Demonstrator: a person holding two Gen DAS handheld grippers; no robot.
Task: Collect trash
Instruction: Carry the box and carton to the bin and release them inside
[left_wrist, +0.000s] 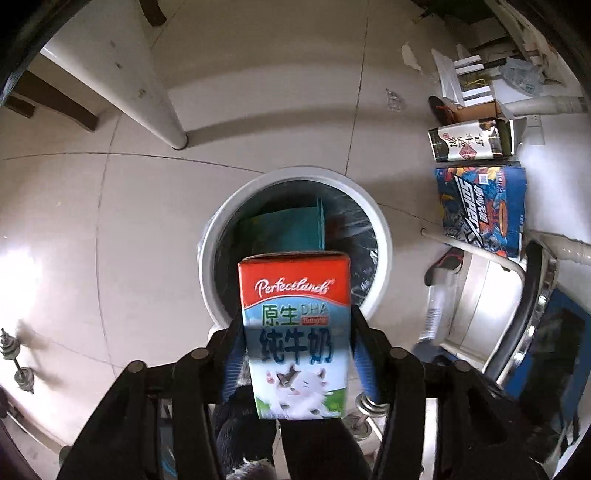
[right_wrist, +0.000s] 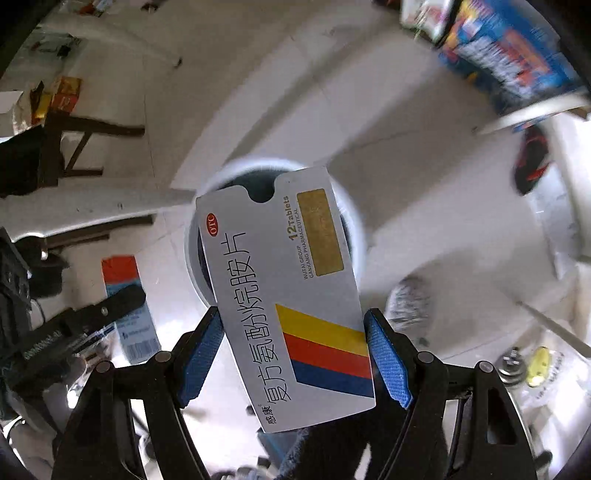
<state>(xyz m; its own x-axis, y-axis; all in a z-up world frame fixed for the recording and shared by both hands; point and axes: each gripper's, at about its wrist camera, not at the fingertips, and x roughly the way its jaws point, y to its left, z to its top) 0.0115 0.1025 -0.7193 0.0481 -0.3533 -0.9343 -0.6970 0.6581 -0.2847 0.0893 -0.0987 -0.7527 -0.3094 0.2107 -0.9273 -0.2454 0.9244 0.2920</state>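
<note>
Left tongs (left_wrist: 297, 332): closed on the red, white and blue Perfectland milk carton (left_wrist: 295, 336), blue pads pressed to both of its side faces, carton upright with its red band at 12 o'clock.
Milk carton position: held above the near rim of the round white trash bin (left_wrist: 380, 221), overlapping the bin's 6 o'clock edge in the left wrist view.
Trash bin contents: a clear plastic liner and a teal flat box (left_wrist: 284, 229) lying inside; anything deeper is too dark to tell.
Right tongs (right_wrist: 293, 339): gripping the flat silver-grey medicine box with yellow, red and blue stripes (right_wrist: 288, 295) by its long edges, box tilted with its notched end toward 12 o'clock.
Medicine box position: in the air over the bin (right_wrist: 354, 229), covering most of the bin's mouth in the right wrist view.
Left tongs from the right wrist view: at 9 o'clock, with the milk carton (right_wrist: 125, 295) seen side-on in their grip.
Floor (left_wrist: 110, 221): pale glossy tiles under the bin.
Floor clutter at 2 to 3 o'clock of the bin, left wrist view: a white and dark green carton with Chinese lettering (left_wrist: 472, 142) lying on its side, and just below it a blue comic-print box (left_wrist: 484, 206).
White furniture leg (left_wrist: 162, 110): standing at 11 o'clock, well apart from the bin.
</note>
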